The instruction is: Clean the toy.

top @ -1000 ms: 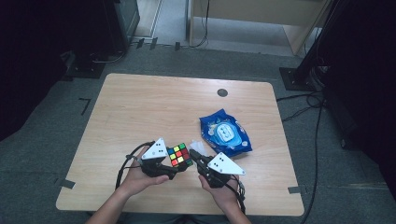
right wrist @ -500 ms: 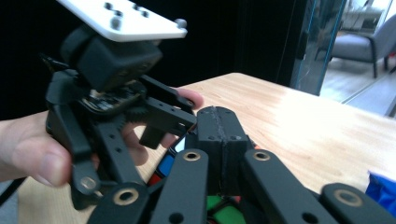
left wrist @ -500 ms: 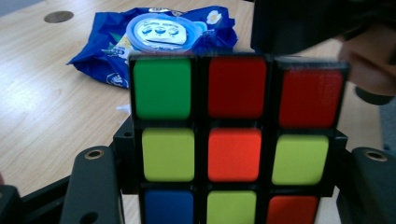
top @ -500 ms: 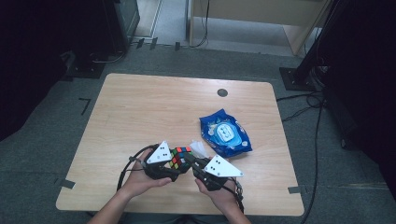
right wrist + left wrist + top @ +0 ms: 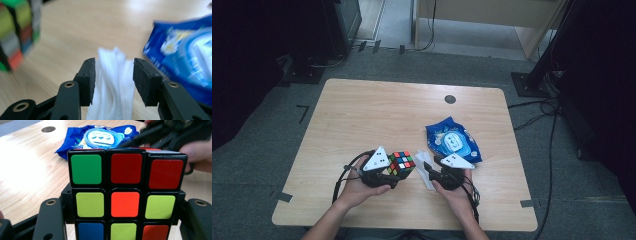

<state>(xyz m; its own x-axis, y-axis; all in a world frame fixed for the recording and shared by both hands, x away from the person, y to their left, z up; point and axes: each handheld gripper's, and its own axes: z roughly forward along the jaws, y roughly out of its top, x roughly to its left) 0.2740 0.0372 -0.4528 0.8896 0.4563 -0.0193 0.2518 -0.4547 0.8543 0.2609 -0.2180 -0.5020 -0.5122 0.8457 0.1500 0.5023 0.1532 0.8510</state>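
Note:
A scrambled colour cube (image 5: 401, 162) is held just above the table's front, with my left gripper (image 5: 398, 170) shut on its sides. In the left gripper view the cube (image 5: 125, 195) shows green, red, yellow and orange squares. My right gripper (image 5: 429, 172) hangs to the cube's right, over a crumpled white wipe (image 5: 424, 165). Its jaws have just been opening. In the right gripper view the wipe (image 5: 117, 87) lies between and below the pads (image 5: 88, 75), which do not press on it. The cube (image 5: 17, 32) appears blurred at the left there.
A blue pack of wet wipes (image 5: 453, 140) lies right of centre on the wooden table (image 5: 377, 115), just behind the right gripper. A dark round hole (image 5: 450, 99) sits near the far edge. Cables trail from both grippers toward the front edge.
The right gripper has drawn away from the cube, to the right and down over the white wipe, and its jaws have opened. The left gripper still holds the cube in about the same place.

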